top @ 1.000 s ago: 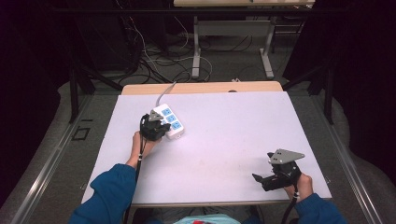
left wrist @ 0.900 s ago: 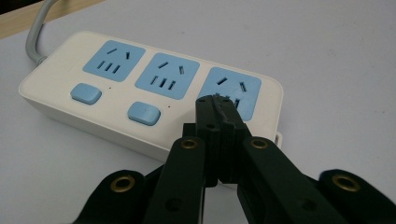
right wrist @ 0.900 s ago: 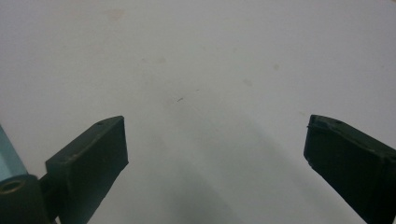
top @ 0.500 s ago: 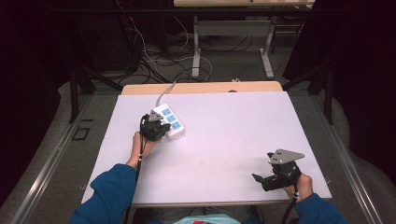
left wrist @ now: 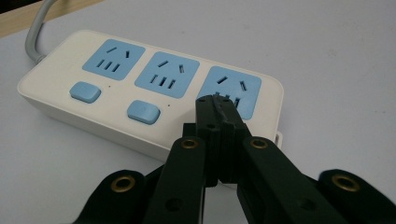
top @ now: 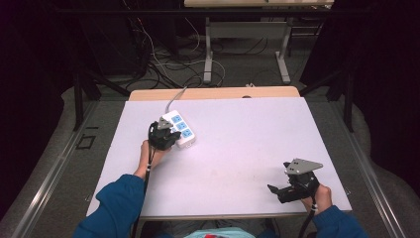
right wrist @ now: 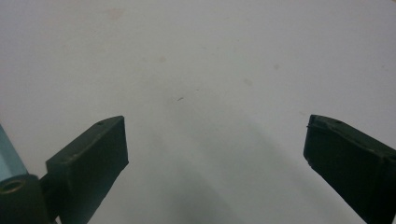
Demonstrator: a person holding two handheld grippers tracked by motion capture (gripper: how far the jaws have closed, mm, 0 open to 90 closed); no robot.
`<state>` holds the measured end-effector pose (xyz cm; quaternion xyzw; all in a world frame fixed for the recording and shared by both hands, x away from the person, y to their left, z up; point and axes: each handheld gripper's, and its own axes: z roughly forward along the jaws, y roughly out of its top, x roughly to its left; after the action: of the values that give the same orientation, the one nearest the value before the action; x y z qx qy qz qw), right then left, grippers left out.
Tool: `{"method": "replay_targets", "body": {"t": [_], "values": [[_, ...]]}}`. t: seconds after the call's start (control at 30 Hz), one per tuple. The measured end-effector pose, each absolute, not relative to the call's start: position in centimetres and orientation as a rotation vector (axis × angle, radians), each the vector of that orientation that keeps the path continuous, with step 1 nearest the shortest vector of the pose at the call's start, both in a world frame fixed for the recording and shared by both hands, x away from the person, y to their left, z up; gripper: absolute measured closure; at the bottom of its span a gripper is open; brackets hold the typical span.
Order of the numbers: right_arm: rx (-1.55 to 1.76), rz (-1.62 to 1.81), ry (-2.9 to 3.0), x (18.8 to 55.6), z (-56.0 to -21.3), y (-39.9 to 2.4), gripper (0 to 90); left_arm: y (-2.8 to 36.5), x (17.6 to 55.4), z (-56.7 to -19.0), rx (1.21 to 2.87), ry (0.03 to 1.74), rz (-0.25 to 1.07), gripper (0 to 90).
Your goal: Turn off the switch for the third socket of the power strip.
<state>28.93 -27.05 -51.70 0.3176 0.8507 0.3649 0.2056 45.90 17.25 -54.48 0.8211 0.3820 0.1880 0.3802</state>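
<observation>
A white power strip (top: 179, 130) with three blue outlets lies on the left part of the white table (top: 237, 134), and its grey cable (top: 174, 96) runs off the far edge. In the left gripper view the power strip (left wrist: 116, 93) shows two blue buttons (left wrist: 142, 112) below the outlets. My left gripper (left wrist: 215, 100) is shut with nothing between its jaws, its tips over the near edge of the rightmost outlet. I cannot tell whether they touch it. From above, the left gripper (top: 168, 135) sits at the strip's near side. My right gripper (top: 275, 190) rests open near the front right edge. In its own view the right gripper (right wrist: 215, 140) has only bare table between its jaws.
A wooden strip (top: 218, 93) borders the table's far edge. Behind it stand desk legs (top: 209, 54) and loose cables (top: 158, 59) on the floor. Blue sleeves (top: 116, 206) come in from the front edge.
</observation>
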Motion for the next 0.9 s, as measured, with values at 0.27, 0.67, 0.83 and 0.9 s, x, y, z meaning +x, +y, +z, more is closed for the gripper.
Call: {"method": "replay_targets", "body": {"t": [0.27, 0.67, 0.83, 0.9], "values": [[0.873, 1.016, 2.370, 28.96, -51.70, -27.07, 5.7, 17.29, 45.92, -54.51, 2.092, 0.973, 0.479, 90.0], [0.871, 1.014, 2.373, 28.96, -51.68, -27.09, 5.7, 17.27, 45.89, -54.55, 2.089, 0.971, 0.484, 90.0], [0.873, 1.014, 2.370, 28.96, -51.69, -27.07, 5.7, 17.22, 45.85, -54.53, 2.095, 0.969, 0.498, 90.0], [0.873, 1.014, 2.369, 28.95, -51.70, -27.06, 5.7, 17.20, 45.87, -54.57, 2.089, 0.968, 0.507, 90.0]]}}
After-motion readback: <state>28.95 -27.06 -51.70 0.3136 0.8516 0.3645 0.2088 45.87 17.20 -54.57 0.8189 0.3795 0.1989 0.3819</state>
